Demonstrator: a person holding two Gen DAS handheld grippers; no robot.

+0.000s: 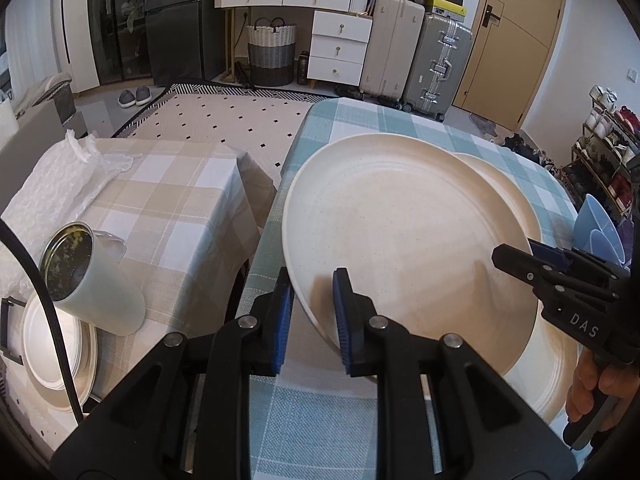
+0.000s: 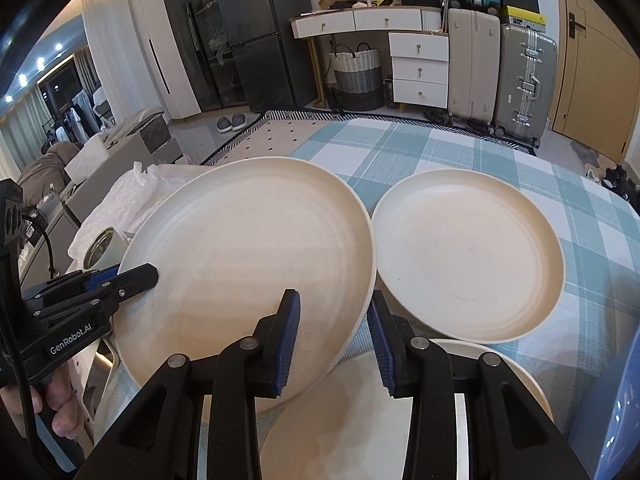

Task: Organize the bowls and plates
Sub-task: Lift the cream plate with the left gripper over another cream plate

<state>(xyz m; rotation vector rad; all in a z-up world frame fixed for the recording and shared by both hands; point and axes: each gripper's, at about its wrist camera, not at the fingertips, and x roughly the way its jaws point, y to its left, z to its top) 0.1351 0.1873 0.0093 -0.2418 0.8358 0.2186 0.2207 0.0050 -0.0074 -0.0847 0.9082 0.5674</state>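
A large cream plate (image 1: pixel 400 232) (image 2: pixel 248 248) hangs tilted above the blue checked table (image 1: pixel 360 128), held at two rims. My left gripper (image 1: pixel 313 280) is shut on its near left rim, one pad under and one pad on top. In the left wrist view my right gripper (image 1: pixel 516 256) bites the plate's right edge; its own view shows that gripper (image 2: pixel 334 300) shut across the rim. The left gripper (image 2: pixel 136 276) shows at the plate's left edge. A smaller cream plate (image 2: pixel 468 256) lies flat on the cloth behind. Another cream plate (image 2: pixel 360 420) lies directly below.
Left of the table stands a lower table with a beige checked cloth (image 1: pixel 180 200), bearing a pale tumbler (image 1: pixel 92 276) and bubble wrap (image 1: pixel 52 184). White plates (image 1: pixel 52 352) are stacked at the lower left. Blue bowls (image 1: pixel 598 232) sit at the right edge.
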